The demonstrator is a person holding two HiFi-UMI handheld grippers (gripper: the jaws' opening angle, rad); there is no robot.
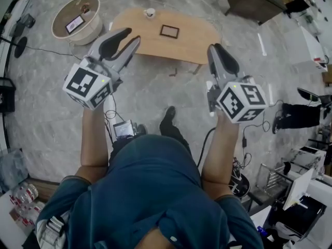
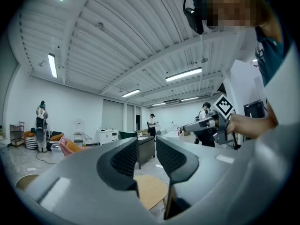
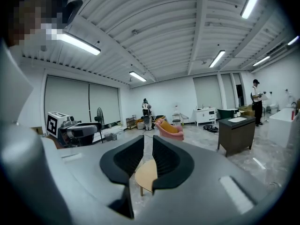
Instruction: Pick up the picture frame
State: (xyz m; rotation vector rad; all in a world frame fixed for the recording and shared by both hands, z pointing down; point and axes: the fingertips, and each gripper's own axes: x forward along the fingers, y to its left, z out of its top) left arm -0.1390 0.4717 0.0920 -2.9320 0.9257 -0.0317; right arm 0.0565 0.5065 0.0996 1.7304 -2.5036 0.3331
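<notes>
Head view, left to right. A round white tub (image 1: 92,34) stands on the floor at far left. It holds a small flat device (image 1: 74,23) with a lit screen, and a smaller item beside that is too small to identify.

The left tongs (image 1: 133,35) are held raised and released. In the left gripper view (image 2: 147,142) the jaws stand apart with nothing between them but a distant patch of the wooden table (image 1: 197,40).

That table lies far ahead. A cup (image 1: 150,13) sits at its far edge, contents not visible. The picture frame (image 1: 169,31) lies flat near the table's middle, well apart from the cup and from both tongs.

The right tongs (image 1: 214,46) are also raised. In the right gripper view (image 3: 148,139) the jaws are parted by only a slim gap, and they grasp nothing.

Judgement: the task has not begun, because the person must still close the distance to the table.

Likely failures:
- A frame lying flat offers only a thin edge, so jaws brought straight down may skid off it. They could also push it across the smooth top toward the cup or the table's rim.
- The right tongs' narrow gap would probably not span the frame's border unless widened first.
- A pinch at one corner could let the frame swing and slip out.
- Cables hanging from the tongs near the person's feet could snag during the approach.
</notes>
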